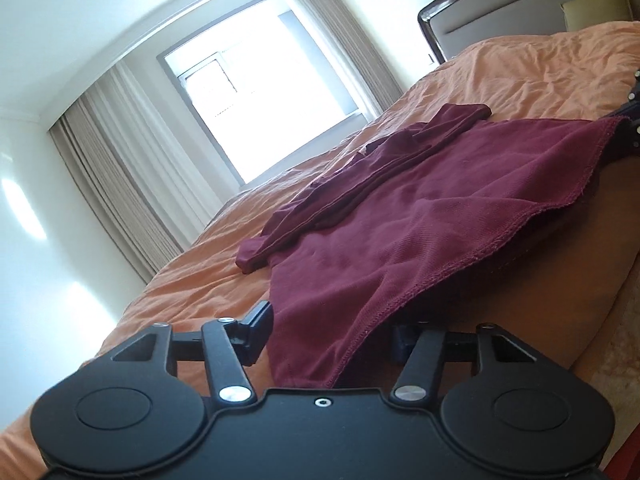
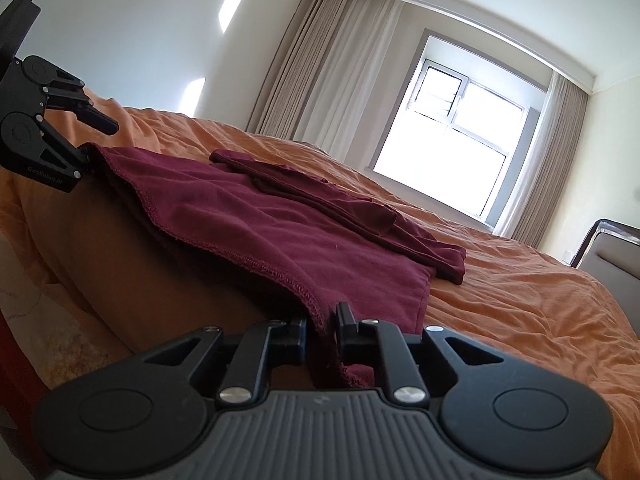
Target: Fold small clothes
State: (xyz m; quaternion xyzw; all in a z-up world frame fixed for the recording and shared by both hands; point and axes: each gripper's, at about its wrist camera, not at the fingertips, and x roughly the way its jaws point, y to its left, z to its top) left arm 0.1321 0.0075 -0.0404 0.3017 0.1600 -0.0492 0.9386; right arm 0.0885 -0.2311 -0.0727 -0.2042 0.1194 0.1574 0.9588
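While the maroon garment (image 1: 420, 232) lies flat on the orange bed (image 1: 520, 76), right tongs (image 2: 320, 332) pinch one hem corner; left tongs (image 1: 332, 338) stand half-spread around the other, not gripping. Step: securing corners. Next likely needs left closure, then a joint lift.

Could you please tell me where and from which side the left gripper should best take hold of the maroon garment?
The left gripper should take the maroon garment by its stitched hem corner, coming in level from the bed's near edge. That corner overhangs the orange bedspread and already lies between the open fingers, mirroring the corner the right gripper pinches.
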